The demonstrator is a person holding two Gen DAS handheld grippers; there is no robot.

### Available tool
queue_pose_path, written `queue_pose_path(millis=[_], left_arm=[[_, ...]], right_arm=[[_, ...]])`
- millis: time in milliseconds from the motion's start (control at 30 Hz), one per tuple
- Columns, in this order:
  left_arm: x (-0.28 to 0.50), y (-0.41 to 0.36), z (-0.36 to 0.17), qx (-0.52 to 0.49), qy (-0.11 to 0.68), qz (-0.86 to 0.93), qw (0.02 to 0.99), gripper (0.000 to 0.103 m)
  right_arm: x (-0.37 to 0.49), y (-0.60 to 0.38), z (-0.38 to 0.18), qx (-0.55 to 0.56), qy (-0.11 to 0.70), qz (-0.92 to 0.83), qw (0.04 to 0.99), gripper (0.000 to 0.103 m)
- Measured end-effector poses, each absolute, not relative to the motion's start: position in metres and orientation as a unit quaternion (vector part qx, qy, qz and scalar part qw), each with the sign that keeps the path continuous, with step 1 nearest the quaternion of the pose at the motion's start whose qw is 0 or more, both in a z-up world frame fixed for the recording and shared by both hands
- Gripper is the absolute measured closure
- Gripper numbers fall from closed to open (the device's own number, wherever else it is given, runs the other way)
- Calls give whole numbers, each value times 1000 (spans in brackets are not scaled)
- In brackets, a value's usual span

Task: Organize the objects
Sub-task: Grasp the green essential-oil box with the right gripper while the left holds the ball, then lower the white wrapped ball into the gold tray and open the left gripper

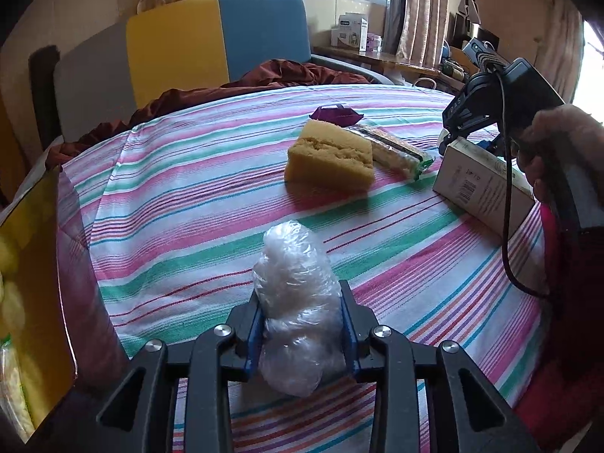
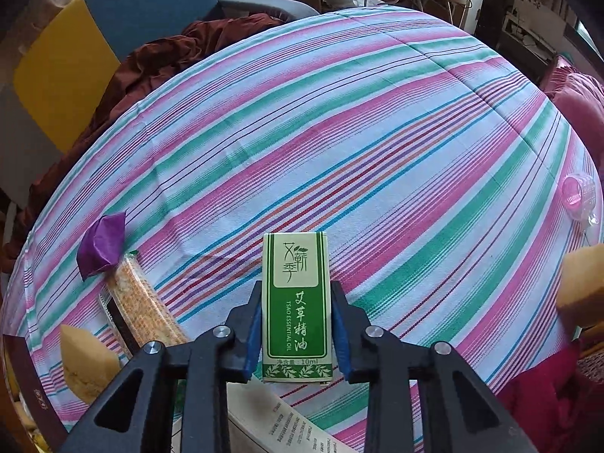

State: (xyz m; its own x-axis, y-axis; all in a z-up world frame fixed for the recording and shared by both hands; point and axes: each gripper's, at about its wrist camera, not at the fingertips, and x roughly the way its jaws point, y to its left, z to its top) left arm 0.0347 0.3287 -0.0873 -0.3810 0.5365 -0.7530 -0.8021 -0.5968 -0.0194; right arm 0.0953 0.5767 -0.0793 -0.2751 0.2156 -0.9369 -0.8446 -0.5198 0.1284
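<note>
My left gripper (image 1: 300, 302) is shut on a crumpled clear plastic bag (image 1: 296, 302) and holds it just above the striped cloth (image 1: 188, 204). My right gripper (image 2: 296, 302) is shut on a small green essential oil box (image 2: 296, 302), held upright over the cloth (image 2: 339, 132). A yellow sponge (image 1: 332, 156), a cracker packet (image 1: 396, 151) and a purple wrapper (image 1: 336, 113) lie together mid-table. In the left wrist view the right gripper (image 1: 468, 113) sits at the right, above a white carton (image 1: 483, 185).
A yellow box (image 1: 34, 283) stands at the table's left edge. A pink plastic cup (image 2: 577, 194) lies at the right edge, with a second sponge (image 2: 583, 283) nearby. A dark red cloth (image 1: 264, 75) and a yellow-blue chair (image 1: 215, 37) lie beyond the table.
</note>
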Motion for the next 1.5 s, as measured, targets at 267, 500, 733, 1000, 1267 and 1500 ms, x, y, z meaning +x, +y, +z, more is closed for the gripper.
queue_pose_path(millis=[267,500,733,1000,1267,1500], left_arm=[[35,309,-65,-401,134,808,411,71],[13,261,-26,-411,68,831,368,71],[-21,196,5,-397,38,879,262,70],[-30,134,7,-388,29,903,185,70],[-27,99,1,-383,29,911,146,70],[-36,83,-9,-407,-3,901,150,70]], right_arm=[[86,573,-83,-493,296,730,370,72],[87,574,-84,-495,288,730,372,72],[75,575,-84,-497,283,730,374,72],[83,569,-82,-500,273,732,375,72],[88,571,-84,-506,257,733,375,72],[86,569,-85,-511,245,733,376,72]])
